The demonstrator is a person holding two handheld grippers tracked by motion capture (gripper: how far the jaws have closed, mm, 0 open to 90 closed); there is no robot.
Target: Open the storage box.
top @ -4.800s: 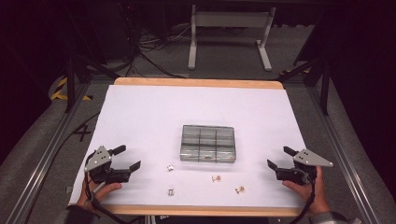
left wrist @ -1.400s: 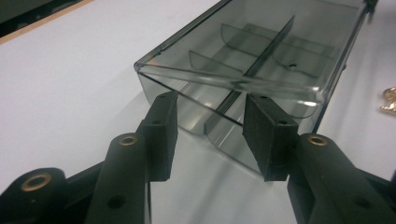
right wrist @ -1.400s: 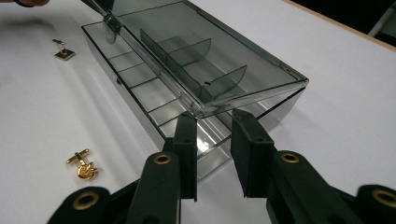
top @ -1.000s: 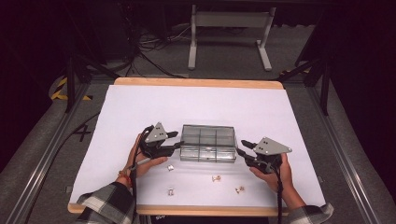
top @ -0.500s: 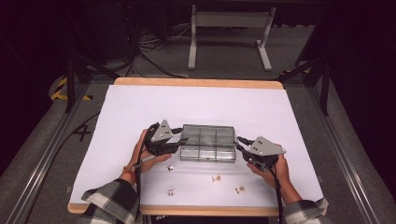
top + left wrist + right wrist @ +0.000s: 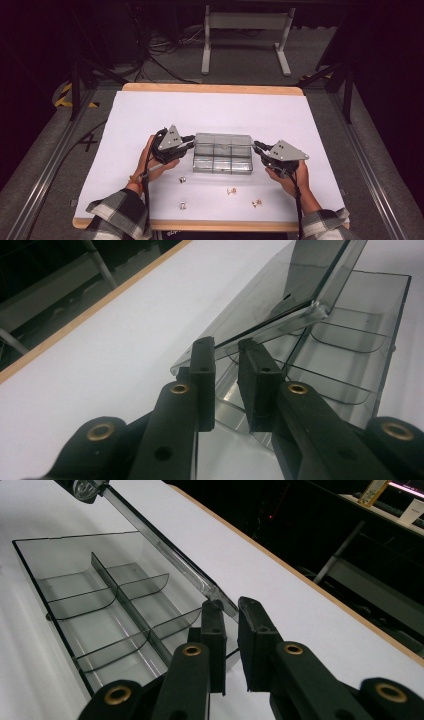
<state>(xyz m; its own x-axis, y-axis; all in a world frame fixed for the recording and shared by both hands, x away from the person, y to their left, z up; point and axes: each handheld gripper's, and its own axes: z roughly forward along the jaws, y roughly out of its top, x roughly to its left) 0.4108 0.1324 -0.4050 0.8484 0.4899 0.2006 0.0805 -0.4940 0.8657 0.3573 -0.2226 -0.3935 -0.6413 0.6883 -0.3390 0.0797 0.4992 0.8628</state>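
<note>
My left gripper (image 6: pixel 226 352) has just been closing, jaws nearly together at the end of the clear box (image 6: pixel 345 335), whose lid (image 6: pixel 280 295) stands tilted up

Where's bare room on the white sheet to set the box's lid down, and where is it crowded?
The far half of the white sheet, between the clear compartment box and the wooden far edge, lies bare, as do the sheet's left and right margins outside each hand-held gripper. The near strip is crowded: four small metal parts lie scattered between box and near edge.

One clear compartment box (image 6: pixel 222 160), four small metal pieces (image 6: pixel 183 178) on the table, and two tongs (image 6: pixel 192 144).
</note>
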